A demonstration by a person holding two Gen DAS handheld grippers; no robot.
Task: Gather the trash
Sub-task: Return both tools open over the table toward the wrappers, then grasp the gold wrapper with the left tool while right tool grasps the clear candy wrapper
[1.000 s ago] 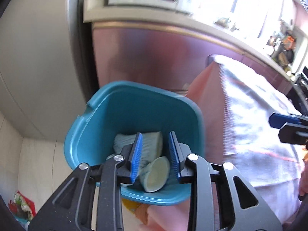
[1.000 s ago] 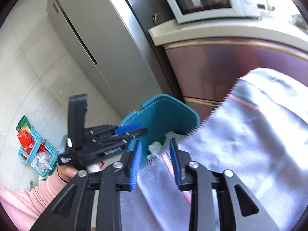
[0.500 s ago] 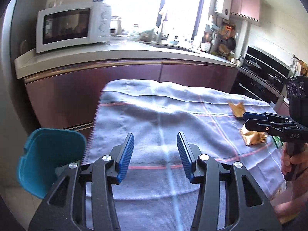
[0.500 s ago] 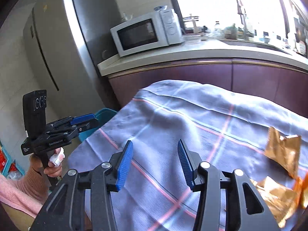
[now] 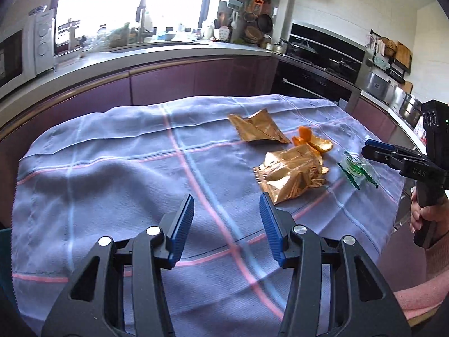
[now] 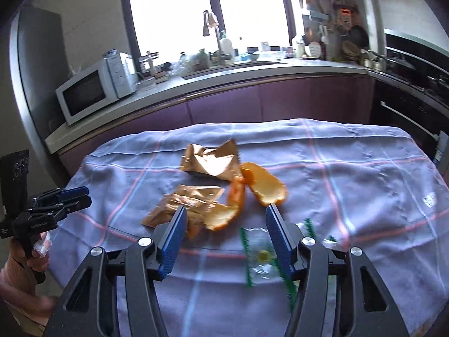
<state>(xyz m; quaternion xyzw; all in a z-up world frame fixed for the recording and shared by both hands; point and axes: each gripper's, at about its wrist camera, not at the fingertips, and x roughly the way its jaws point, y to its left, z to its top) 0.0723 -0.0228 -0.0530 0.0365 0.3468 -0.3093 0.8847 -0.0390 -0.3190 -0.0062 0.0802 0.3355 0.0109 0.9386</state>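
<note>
On the lilac checked tablecloth [image 5: 112,185] lie two gold foil wrappers, one nearer [image 5: 289,177] and one farther [image 5: 258,126], beside orange peels [image 5: 311,140] and a clear wrapper with green edges [image 5: 356,168]. My left gripper [image 5: 226,196] hovers over bare cloth, left of the nearer gold wrapper; its jaws are opening with nothing between them. My right gripper [image 6: 226,207] hangs above the orange peel [image 6: 224,213], the gold wrapper [image 6: 188,202] and the clear wrapper [image 6: 261,252]. Its jaws are opening too and hold nothing. Each gripper shows in the other's view: right [image 5: 373,151], left [image 6: 75,195].
A purple kitchen counter [image 6: 252,70] runs behind the table, with a white microwave [image 6: 92,90], a sink tap [image 6: 213,33] and an oven [image 5: 314,75] to the right. A dark teal sliver of the bin [image 5: 4,266] shows at the table's left edge.
Both grippers swung away from the teal bin to the table, where the wrappers and peels have come into view. Both pairs of jaws stand wider than before.
</note>
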